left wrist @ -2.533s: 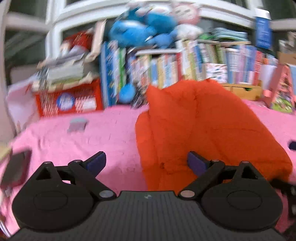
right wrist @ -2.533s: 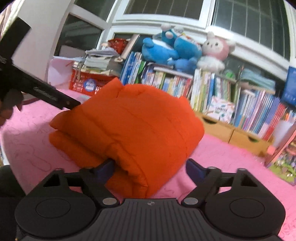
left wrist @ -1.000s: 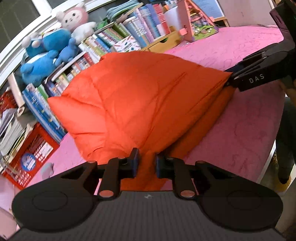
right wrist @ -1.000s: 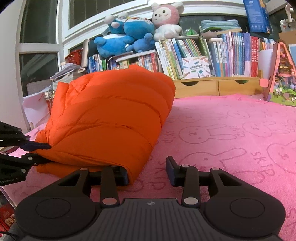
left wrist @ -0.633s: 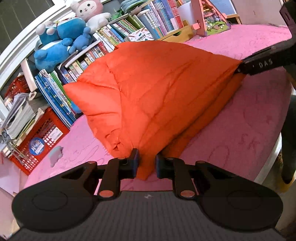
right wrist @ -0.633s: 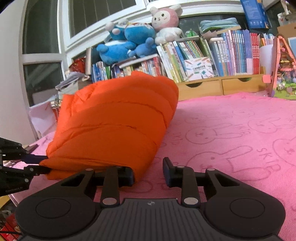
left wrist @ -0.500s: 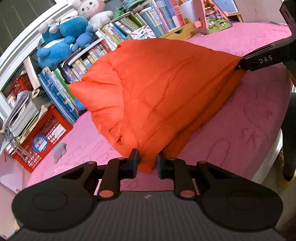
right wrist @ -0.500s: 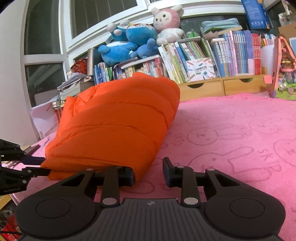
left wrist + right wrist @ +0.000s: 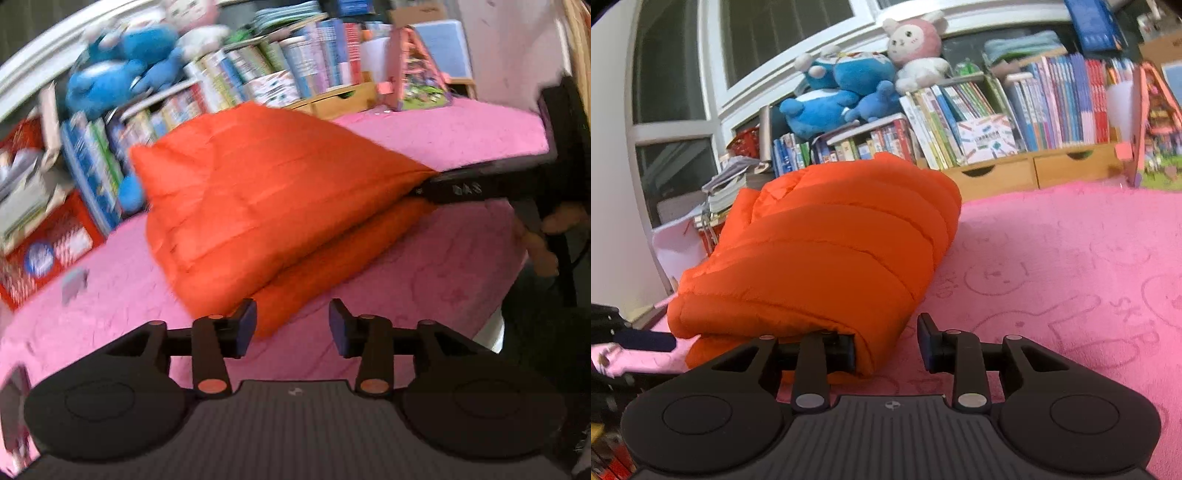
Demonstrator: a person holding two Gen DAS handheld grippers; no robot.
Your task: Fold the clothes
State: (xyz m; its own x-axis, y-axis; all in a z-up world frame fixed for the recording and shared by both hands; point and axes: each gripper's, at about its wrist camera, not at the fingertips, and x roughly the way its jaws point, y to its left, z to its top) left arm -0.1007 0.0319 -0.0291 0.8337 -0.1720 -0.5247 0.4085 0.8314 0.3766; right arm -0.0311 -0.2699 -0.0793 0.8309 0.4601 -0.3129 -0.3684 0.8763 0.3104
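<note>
An orange puffy jacket (image 9: 266,206) lies folded in a thick bundle on the pink cloth (image 9: 443,266). My left gripper (image 9: 291,325) stands open at the bundle's near corner, the fabric just touching its left finger. In the right wrist view the jacket (image 9: 831,258) fills the left half. My right gripper (image 9: 886,347) is open, its left finger tucked into the fold at the jacket's corner and its right finger clear on the pink cloth (image 9: 1071,277). From the left wrist view the right gripper (image 9: 436,186) meets the jacket's far corner.
Books (image 9: 1034,110) and plush toys (image 9: 849,92) line the back, above wooden drawers (image 9: 1034,170). A red basket (image 9: 48,240) stands at back left, with a small grey item (image 9: 74,284) on the cloth. The table edge (image 9: 495,332) falls away right. A hand (image 9: 546,236) holds the right gripper.
My left gripper, which was shut on the jacket's corner, has opened and let it go, and the corner has dropped onto the cloth. The right gripper has stayed at its corner.
</note>
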